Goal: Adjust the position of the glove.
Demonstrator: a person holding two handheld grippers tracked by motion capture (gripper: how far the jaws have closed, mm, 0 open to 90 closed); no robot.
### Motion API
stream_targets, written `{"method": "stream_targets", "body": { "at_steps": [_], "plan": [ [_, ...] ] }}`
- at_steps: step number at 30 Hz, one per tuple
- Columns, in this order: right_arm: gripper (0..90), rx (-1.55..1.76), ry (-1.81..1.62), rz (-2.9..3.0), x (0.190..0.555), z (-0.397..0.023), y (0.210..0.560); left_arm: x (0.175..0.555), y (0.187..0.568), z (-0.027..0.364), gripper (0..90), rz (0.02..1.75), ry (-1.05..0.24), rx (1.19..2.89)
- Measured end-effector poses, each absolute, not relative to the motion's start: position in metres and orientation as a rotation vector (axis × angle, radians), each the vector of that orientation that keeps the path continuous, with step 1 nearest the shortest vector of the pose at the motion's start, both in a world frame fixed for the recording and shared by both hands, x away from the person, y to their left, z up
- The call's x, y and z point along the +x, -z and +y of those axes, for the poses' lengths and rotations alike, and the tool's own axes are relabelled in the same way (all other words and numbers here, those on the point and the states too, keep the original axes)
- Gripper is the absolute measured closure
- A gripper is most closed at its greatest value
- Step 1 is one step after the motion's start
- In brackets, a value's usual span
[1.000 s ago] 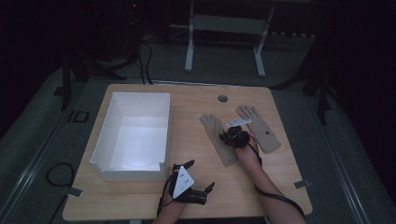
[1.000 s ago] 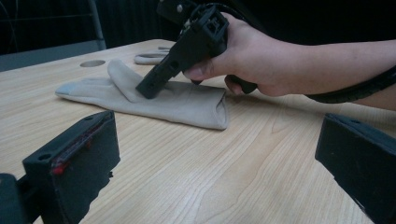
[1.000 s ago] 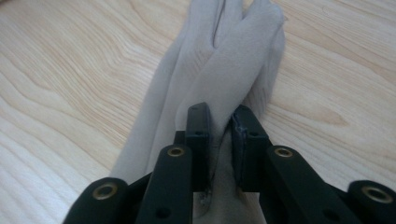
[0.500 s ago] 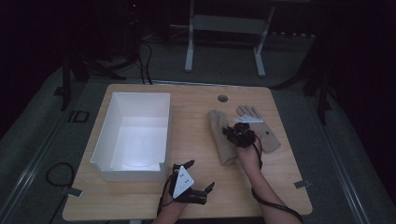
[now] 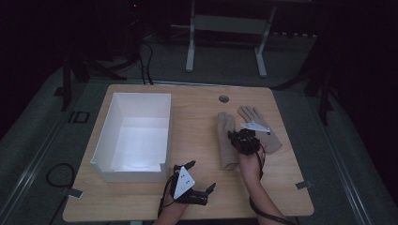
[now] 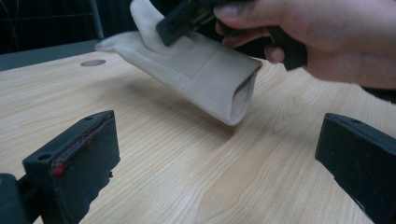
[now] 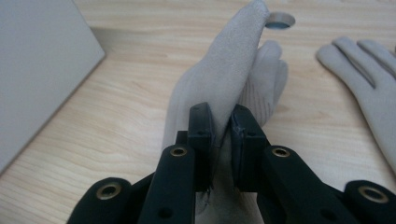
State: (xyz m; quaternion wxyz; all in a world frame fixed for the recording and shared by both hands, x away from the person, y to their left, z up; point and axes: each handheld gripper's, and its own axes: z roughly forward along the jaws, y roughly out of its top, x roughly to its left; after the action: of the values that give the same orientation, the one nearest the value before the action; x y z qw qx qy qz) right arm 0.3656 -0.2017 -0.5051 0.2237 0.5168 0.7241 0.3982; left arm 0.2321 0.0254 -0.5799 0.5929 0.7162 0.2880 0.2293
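- On the pale wooden tabletop [image 5: 197, 122], the right tool [image 7: 223, 128] pinches a beige fabric glove [image 7: 224, 79], lifting it.
- Left tool [image 5: 199, 180] rests wide apart near the white rectangular box [image 5: 133, 136].

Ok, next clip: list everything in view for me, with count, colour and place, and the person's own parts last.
table: one, light wood, centre of the high view
grommet hole: one, grey, far edge of the table
bin: one, white, open-topped, left half of the table
pinched glove: one, beige, right of the bin, a fold lifted
flat glove: one, beige, lying farther right
stand: one, white-legged, on the floor beyond the table
left gripper: black, jaws apart, near edge
right gripper: black, jaws closed on the pinched glove
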Motion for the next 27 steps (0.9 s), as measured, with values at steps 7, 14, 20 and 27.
{"method": "stream_targets", "body": {
  "at_steps": [7,14,20,27],
  "plan": [
    [80.1,1.475,-1.088,1.997,0.368,-0.200,0.524,0.232,0.580,0.025,0.1,0.671,-0.534,1.664],
    [79.5,1.484,-1.040,2.027,0.376,-0.196,0.542,0.232,0.580,0.025,0.1,0.670,-0.532,1.664],
    [76.5,1.481,-0.969,2.056,0.379,-0.194,0.559,0.232,0.580,0.026,0.1,0.669,-0.533,1.663],
    [62.8,1.468,-0.971,2.084,0.380,-0.195,0.559,0.232,0.580,0.026,0.1,0.668,-0.532,1.663]
  ]
}}
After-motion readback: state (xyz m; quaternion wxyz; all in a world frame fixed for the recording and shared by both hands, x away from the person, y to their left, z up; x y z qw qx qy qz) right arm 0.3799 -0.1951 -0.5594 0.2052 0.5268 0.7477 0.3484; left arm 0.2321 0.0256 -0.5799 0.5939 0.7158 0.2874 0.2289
